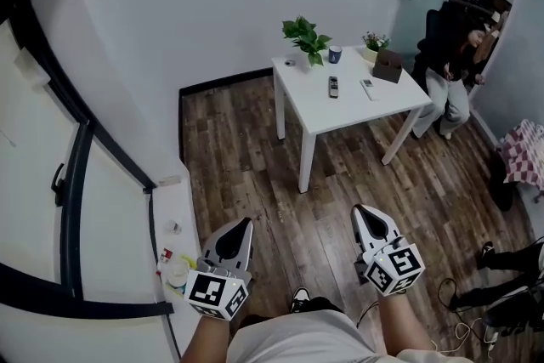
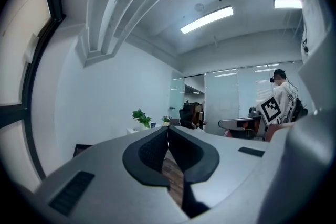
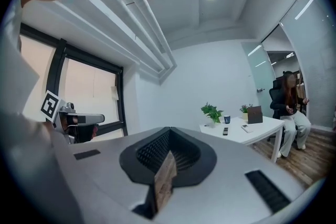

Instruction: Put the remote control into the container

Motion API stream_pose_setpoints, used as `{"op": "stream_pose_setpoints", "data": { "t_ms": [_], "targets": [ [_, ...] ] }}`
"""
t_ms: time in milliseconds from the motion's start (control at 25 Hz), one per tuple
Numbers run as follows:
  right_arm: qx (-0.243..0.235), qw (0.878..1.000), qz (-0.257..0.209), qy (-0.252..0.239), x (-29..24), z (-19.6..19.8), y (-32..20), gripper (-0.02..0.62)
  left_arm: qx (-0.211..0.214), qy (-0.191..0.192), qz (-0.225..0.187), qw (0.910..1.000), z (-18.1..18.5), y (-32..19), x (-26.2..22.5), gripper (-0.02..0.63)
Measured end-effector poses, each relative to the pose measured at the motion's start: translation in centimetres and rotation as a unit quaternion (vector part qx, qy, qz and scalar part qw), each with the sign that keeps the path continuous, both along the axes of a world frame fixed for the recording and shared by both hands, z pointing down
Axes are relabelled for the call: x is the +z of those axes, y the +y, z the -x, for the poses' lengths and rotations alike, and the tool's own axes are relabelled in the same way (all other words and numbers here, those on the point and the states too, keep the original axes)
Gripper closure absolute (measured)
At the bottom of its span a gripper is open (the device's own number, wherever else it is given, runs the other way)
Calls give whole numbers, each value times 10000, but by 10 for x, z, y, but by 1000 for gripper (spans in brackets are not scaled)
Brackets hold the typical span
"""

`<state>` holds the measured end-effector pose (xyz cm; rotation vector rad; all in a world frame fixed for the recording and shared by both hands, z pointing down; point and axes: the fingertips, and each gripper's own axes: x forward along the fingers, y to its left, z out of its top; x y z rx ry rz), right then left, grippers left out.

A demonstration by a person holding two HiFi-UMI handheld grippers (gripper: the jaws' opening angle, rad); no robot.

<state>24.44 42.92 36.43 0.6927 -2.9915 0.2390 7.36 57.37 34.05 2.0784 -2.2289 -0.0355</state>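
Note:
Far across the room stands a white table (image 1: 340, 119). On it lie a black remote control (image 1: 333, 86) and a white one (image 1: 367, 88), beside a brown box-shaped container (image 1: 387, 65). In the right gripper view the black remote (image 3: 224, 131) and the container (image 3: 255, 114) are small and distant. My left gripper (image 1: 246, 222) and right gripper (image 1: 359, 209) are low in the head view, over the wooden floor, well short of the table. Both point level toward it. The left gripper (image 2: 168, 128) has its jaws together with nothing between them, and so does the right gripper (image 3: 169, 129).
A potted plant (image 1: 307, 38) and a blue cup (image 1: 335, 54) stand at the table's back. A person (image 1: 446, 55) sits on a chair just right of the table. A windowsill with small items (image 1: 174, 268) runs along the left wall. Cables (image 1: 501, 302) lie on the floor at the right.

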Motion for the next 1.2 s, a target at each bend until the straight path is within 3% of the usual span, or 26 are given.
{"op": "stream_pose_setpoints", "data": {
  "t_ms": [440,680,880,1200],
  "targets": [
    [-18,9998,189,46,23,22,-88,583,62,-24,203,9998,18,-97,12,597],
    [276,9993,156,194,29,35,-130,583,407,132,184,9989,40,-153,28,597],
    [618,9976,48,296,21,64,-172,584,602,-10,89,9981,87,-203,26,597],
    [1053,9938,6,367,5,150,-226,583,1026,-20,84,9947,181,-273,17,597]
  ]
}}
